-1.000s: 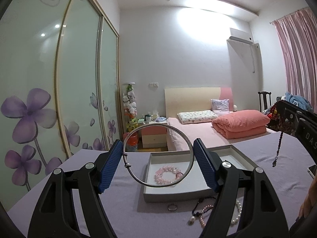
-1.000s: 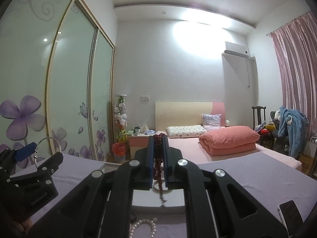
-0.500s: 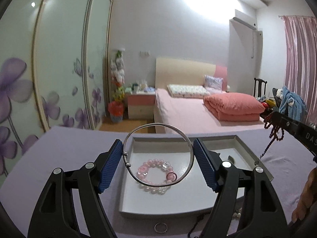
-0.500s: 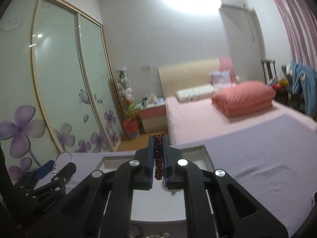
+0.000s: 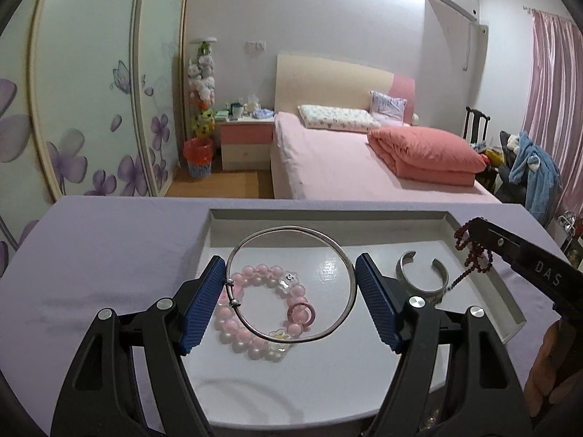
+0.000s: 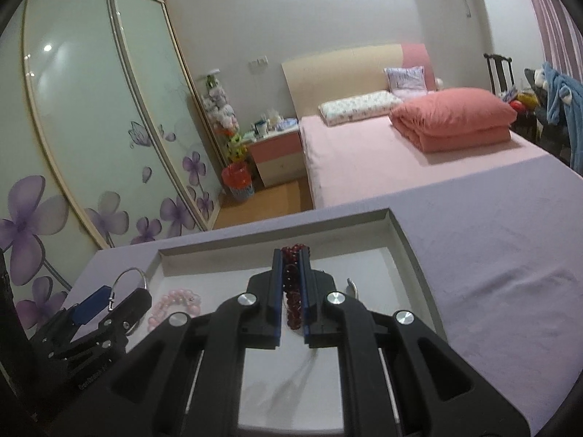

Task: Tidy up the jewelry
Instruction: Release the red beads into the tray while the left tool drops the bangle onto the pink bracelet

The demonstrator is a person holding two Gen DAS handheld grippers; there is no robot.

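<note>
Holding a silver bangle [image 5: 291, 284] across wide-set blue pads, the left tongs [image 5: 291, 298] hovered over the white tray [image 5: 510, 306] on the lavender tabletop [image 5: 109, 255]. Left view alone showed the pink bead bracelet [image 5: 255, 313] whole and an open silver cuff [image 5: 422, 273] right of centre. Right view alone showed the right tongs [image 6: 291, 291] nearly closed on a dark red bead strand [image 6: 293, 306], jaws just easing apart. Earlier, both views looked higher into the room; the tray filled less of each frame.
</note>
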